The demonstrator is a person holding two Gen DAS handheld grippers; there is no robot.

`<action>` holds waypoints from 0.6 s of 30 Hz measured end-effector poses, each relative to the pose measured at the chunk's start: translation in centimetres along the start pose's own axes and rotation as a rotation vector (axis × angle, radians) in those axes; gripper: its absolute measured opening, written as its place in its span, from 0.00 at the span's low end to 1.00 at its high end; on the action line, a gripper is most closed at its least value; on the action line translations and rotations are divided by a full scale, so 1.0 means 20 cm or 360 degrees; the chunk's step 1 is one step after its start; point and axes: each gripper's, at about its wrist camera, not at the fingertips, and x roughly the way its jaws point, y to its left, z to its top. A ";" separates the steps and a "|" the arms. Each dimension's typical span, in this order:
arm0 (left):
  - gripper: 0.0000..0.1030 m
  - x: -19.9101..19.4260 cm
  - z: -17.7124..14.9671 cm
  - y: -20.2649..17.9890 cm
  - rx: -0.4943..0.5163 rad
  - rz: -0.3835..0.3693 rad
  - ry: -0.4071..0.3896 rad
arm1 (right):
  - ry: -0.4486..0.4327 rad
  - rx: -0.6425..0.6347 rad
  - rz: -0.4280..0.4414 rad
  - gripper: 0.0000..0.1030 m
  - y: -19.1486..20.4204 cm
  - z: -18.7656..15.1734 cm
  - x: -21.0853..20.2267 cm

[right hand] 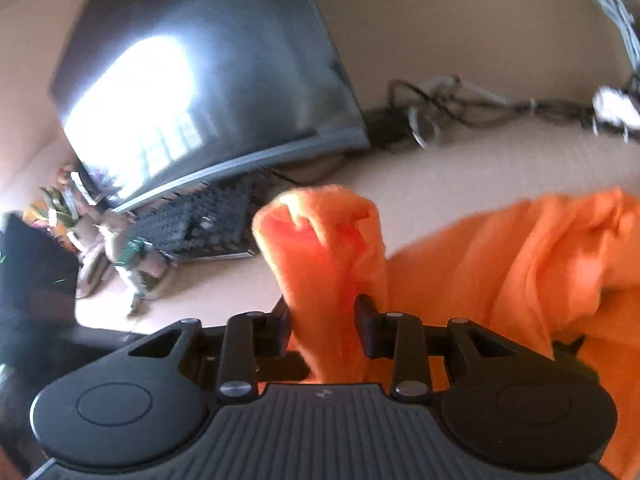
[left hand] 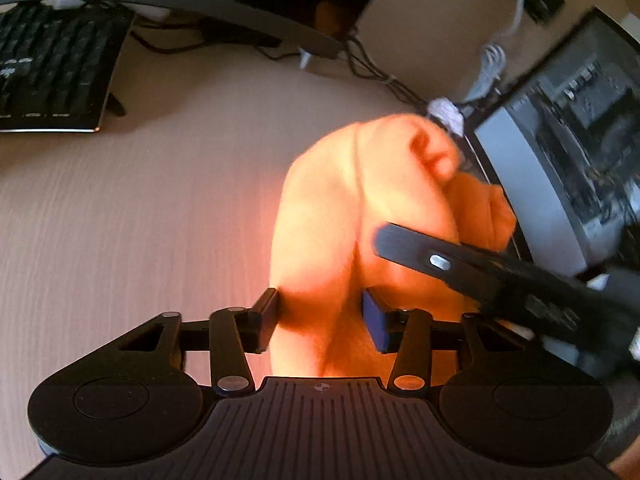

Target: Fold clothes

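An orange garment [left hand: 340, 208] is bunched between the jaws of my left gripper [left hand: 320, 316], which is shut on it above the pale wooden desk [left hand: 140, 220]. In the right wrist view my right gripper [right hand: 322, 320] is shut on another bunch of the same orange garment [right hand: 320, 248], and the rest of the cloth [right hand: 520, 264] spreads to the right over the desk. The other gripper's dark finger [left hand: 460, 264] crosses the left wrist view at the right, over the cloth.
A black keyboard [left hand: 52, 68] lies at the desk's far left, also in the right wrist view [right hand: 200, 224]. A dark monitor [right hand: 208, 92] stands behind it. Tangled cables [right hand: 460, 108] run along the back. A grey computer case [left hand: 560, 160] stands at the right. Small figurines [right hand: 132, 264] stand left.
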 end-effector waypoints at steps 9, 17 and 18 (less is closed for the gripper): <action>0.56 -0.03 -0.10 0.08 -0.0109 -0.0047 -0.0014 | -0.0085 -0.0146 -0.0145 0.47 0.07 -0.02 -0.03; 0.55 -0.01 -0.11 0.07 -0.0092 -0.0087 -0.0010 | -0.0021 0.0005 0.0030 0.61 0.03 -0.04 -0.01; 0.55 -0.01 -0.12 0.07 -0.0082 -0.0093 -0.0005 | -0.0020 0.0004 0.0015 0.52 0.03 -0.04 0.02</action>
